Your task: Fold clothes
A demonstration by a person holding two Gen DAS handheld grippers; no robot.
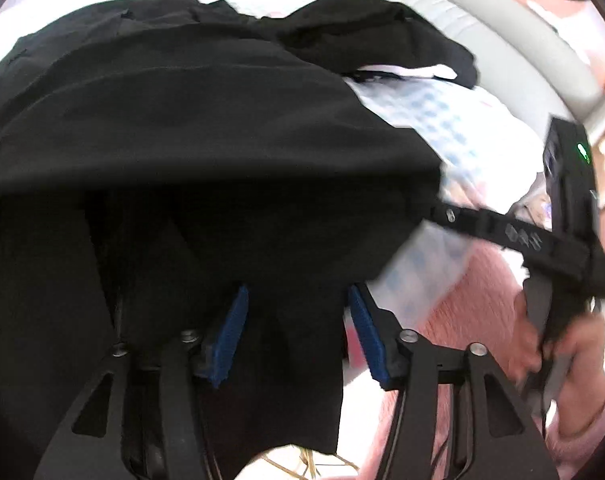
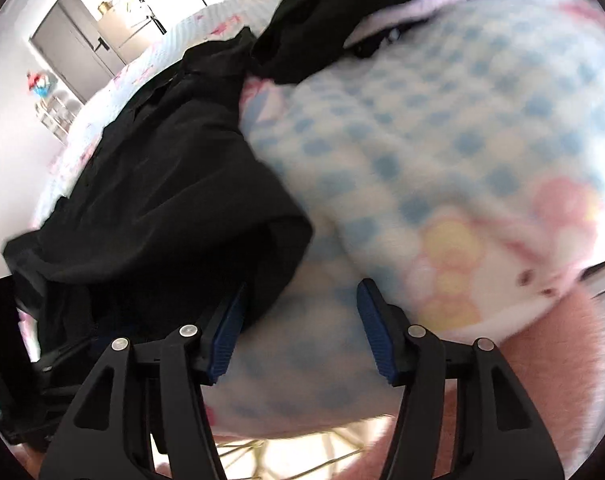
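Across the near edge of the bed with its blue-checked, pink-flowered quilted cover (image 2: 442, 128) lies the black, matte, limp woven garment (image 1: 190, 120), light and soft, likely best pinched at a hem or corner. Left gripper (image 1: 298, 336) stands wide open astride hanging cloth, clamping nothing. Right gripper (image 2: 298, 328) gapes equally, empty, just beside the garment's rumpled edge.

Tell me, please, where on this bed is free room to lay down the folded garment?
The blue-checked quilt lies bare to the right of the black garment, ahead of the right gripper. The left side is crowded: black cloth covers it, spreading under the left gripper.
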